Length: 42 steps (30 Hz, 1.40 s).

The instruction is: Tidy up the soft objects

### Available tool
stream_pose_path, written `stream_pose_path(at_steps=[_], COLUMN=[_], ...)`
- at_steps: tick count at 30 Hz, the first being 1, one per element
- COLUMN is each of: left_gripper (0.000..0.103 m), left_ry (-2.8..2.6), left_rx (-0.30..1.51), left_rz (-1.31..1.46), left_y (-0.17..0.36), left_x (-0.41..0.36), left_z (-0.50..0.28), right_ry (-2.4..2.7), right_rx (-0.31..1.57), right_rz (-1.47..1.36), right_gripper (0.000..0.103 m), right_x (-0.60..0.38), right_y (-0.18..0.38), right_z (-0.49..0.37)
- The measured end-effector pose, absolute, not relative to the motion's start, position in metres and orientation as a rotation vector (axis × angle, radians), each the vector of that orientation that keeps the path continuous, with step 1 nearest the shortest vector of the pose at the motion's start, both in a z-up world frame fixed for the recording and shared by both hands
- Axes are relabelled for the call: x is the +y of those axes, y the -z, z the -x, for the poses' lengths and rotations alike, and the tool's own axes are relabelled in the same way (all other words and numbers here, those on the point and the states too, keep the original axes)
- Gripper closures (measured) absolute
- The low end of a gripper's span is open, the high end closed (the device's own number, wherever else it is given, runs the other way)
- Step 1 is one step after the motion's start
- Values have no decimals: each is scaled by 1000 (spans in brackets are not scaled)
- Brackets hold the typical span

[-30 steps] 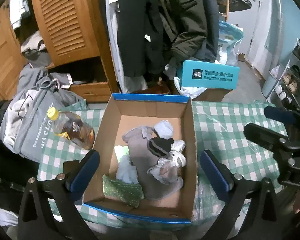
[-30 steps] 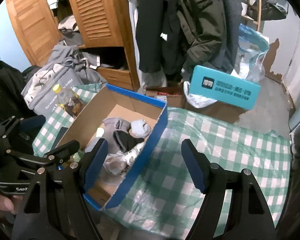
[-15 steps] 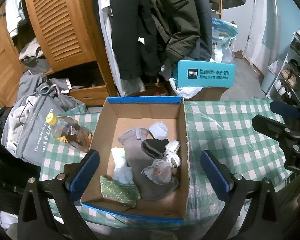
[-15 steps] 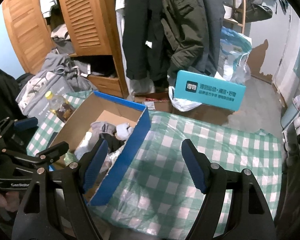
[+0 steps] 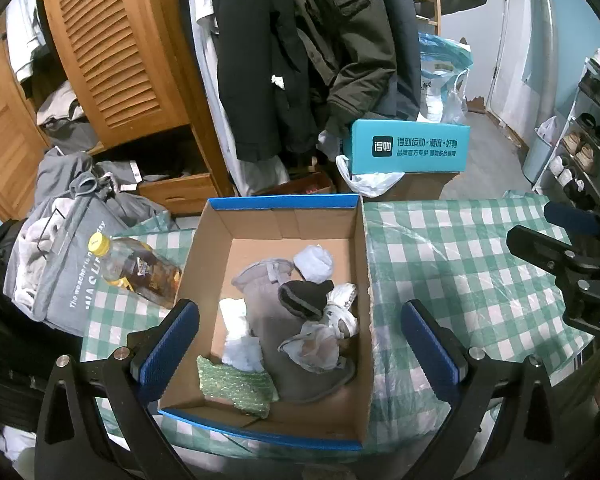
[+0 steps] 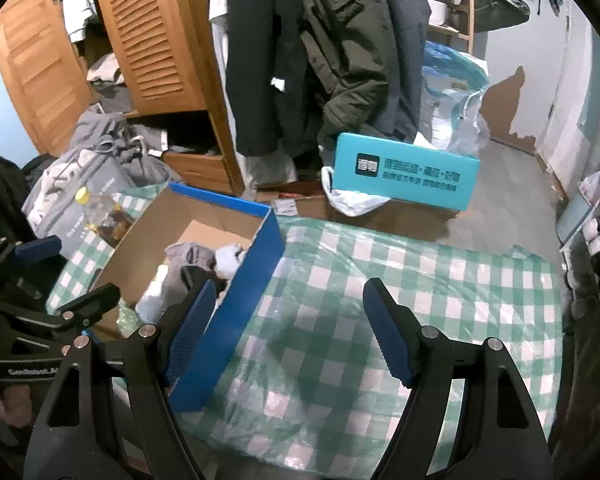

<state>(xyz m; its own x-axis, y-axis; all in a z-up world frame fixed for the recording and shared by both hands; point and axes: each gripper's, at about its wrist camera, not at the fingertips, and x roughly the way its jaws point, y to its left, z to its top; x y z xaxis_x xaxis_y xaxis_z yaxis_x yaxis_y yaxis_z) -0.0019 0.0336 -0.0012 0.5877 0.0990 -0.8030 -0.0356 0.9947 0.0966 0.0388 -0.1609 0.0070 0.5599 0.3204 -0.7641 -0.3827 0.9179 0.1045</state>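
A blue-rimmed cardboard box (image 5: 284, 202) sits on the green checked tablecloth (image 5: 452, 264). Inside lie several soft items: a grey cloth (image 5: 268, 304), a dark rolled sock (image 5: 302, 298), a white sock ball (image 5: 314, 262), a green cloth (image 5: 234, 386) and pale bundles (image 5: 316, 346). My left gripper (image 5: 300, 344) is open and empty, held above the box. My right gripper (image 6: 288, 328) is open and empty over the cloth, right of the box (image 6: 256, 276). The right gripper also shows in the left wrist view (image 5: 572, 256).
A yellow-capped bottle (image 5: 136, 266) lies left of the box, beside a grey bag (image 5: 56, 256). Beyond the table stand a teal box (image 5: 408, 148), hanging coats (image 5: 300, 60) and a wooden wardrobe (image 5: 116, 48). A shoe rack (image 5: 580, 148) is at the right.
Both grippers have drawn back and up from the box, so box and table look smaller and lower. Both stay open and empty. The things in the box have not moved.
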Motion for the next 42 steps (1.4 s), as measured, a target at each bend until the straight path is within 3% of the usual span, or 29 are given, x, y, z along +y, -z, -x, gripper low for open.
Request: stream_pose_path(at_steps=[42], left_gripper=[1], left_ry=[-84], left_rx=[948], left_rz=[-49], left_y=[-3], left_x=[27], left_z=[0], right_ry=[-401], right_rx=[864], right_rz=[74], right_gripper=[27], right_x=[-167], right_y=[-13], right_z=[-35])
